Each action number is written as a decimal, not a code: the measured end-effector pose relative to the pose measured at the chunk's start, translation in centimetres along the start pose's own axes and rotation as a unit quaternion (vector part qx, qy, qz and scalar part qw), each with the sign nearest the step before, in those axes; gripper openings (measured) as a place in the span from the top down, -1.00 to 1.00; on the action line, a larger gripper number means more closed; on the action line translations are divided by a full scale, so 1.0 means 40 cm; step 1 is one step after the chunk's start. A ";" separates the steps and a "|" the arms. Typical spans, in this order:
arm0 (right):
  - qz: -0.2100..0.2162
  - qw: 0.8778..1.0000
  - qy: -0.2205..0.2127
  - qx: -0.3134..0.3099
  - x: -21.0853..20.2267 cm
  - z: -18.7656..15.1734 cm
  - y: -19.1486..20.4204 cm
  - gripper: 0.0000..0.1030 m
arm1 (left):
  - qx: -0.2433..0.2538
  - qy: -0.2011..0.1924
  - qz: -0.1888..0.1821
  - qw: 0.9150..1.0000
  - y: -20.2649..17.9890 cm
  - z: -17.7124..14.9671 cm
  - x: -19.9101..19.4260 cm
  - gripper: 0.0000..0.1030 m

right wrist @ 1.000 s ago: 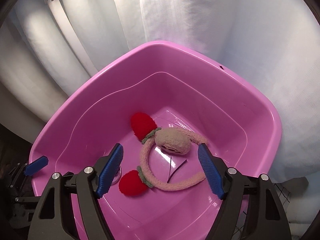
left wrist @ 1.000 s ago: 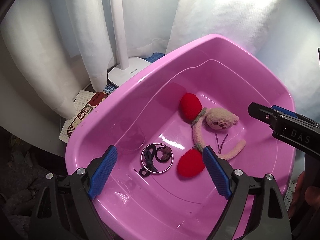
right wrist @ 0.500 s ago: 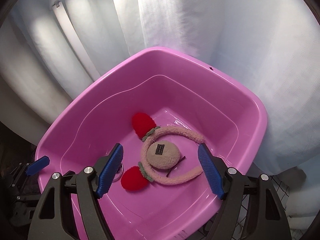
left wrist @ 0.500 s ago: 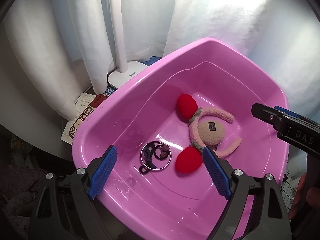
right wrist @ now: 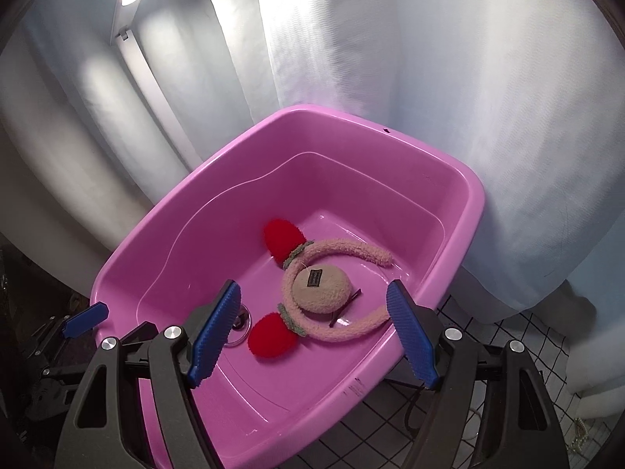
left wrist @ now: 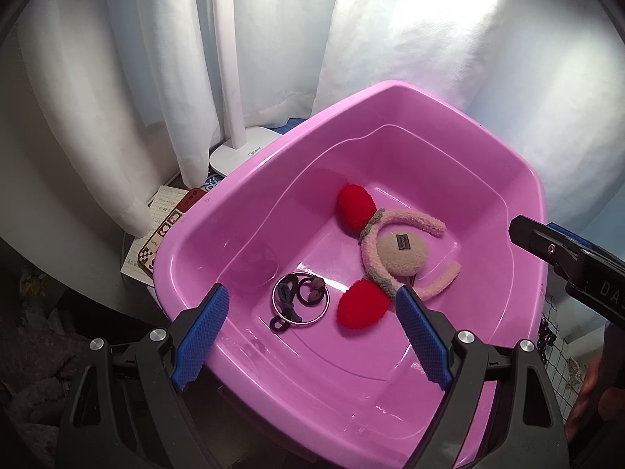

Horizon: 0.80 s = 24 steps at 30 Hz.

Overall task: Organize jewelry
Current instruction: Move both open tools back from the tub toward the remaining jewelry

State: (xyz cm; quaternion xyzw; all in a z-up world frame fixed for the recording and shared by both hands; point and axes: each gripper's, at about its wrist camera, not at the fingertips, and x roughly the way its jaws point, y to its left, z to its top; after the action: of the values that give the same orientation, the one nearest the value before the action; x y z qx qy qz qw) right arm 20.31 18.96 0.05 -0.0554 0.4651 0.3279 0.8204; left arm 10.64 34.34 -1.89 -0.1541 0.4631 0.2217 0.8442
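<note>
Both the left gripper (left wrist: 310,330) and right gripper (right wrist: 316,330) hover open and empty above the pink basin (left wrist: 390,95), whose floor holds a plush headband (right wrist: 332,293) centrally and a ring of hair ties (left wrist: 299,305) toward its near-left corner, suggesting sorting pauses until one gripper descends to grasp something.

Both grippers were the same build: chunky black plastic frames with silver screws at the joints. The left gripper (left wrist: 310,324) and right gripper (right wrist: 314,320) had bright blue fingers (left wrist: 201,336) with a knurled grip texture. White "DAS" lettering showed on the right one's side, and a bit of bare skin peeked in.
</note>
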 end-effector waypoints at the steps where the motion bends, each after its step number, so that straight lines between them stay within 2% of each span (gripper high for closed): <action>1: 0.002 1.000 -0.006 0.002 -0.012 -0.010 -0.001 -0.43 | 0.002 -0.002 -0.002 1.000 -0.004 -0.003 -0.006 -0.66; 5: 0.009 0.999 -0.029 0.010 -0.080 -0.059 -0.017 -0.43 | 0.015 -0.018 0.001 1.000 -0.033 -0.021 -0.043 -0.66; 11: 0.007 0.998 -0.053 0.037 -0.200 -0.160 -0.113 -0.43 | 0.036 -0.047 -0.012 0.998 -0.123 -0.074 -0.110 -0.83; 17: -0.015 0.994 -0.073 0.082 -0.344 -0.304 -0.279 -0.43 | 0.056 -0.052 -0.043 0.996 -0.255 -0.161 -0.173 -0.88; 24: -0.061 0.986 -0.074 0.139 -0.497 -0.527 -0.493 -0.45 | 0.089 -0.050 -0.061 0.993 -0.409 -0.307 -0.228 -0.88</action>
State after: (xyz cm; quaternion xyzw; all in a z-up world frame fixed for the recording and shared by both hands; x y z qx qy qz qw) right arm 9.59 -14.40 -0.13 0.0554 0.4398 0.2128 0.8708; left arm 6.04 12.54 0.33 -0.0948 0.4280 0.1350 0.8886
